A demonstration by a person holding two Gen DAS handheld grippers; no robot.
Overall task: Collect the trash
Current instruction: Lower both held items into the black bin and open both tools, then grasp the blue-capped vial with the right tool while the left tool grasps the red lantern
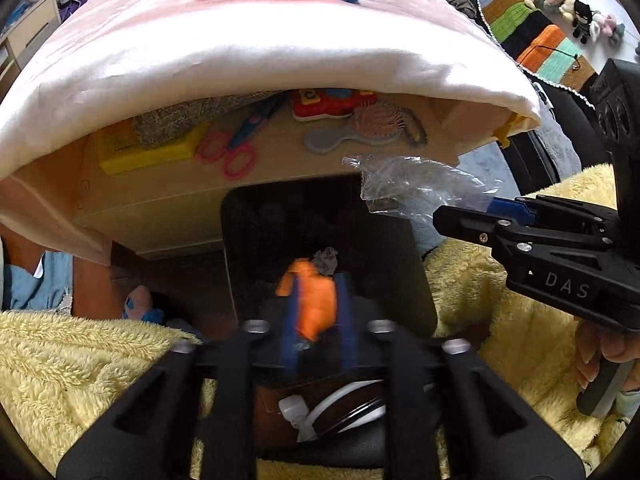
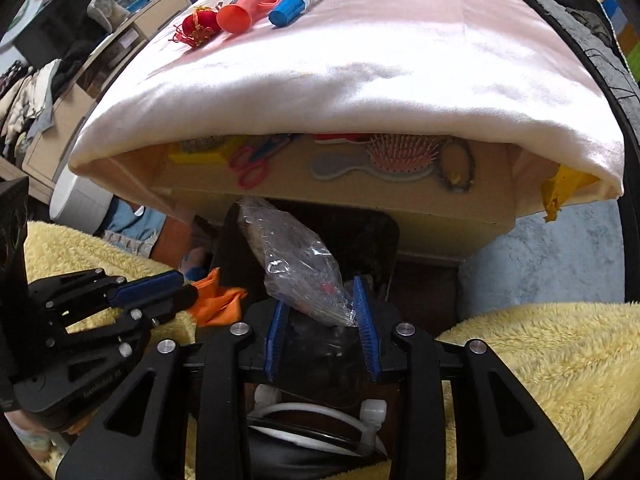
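Both grippers hang over the dark bin (image 1: pixel 280 216) below the tabletop (image 2: pixel 360 64): left gripper (image 1: pixel 316 316) fingers pinch an orange wrapper (image 1: pixel 314 300) with a grey wad at its tip, right gripper (image 2: pixel 322 336) fingers pinch a crumpled clear plastic bag (image 2: pixel 300 268). Judgement: centre each piece well inside the bin rim before spreading the fingers. The light film may cling to a pad, so release low.

Crinkled glossy plastic bag (image 2: pixel 298 264) (transparent); fluffy blanket (image 2: pixel 540 364).
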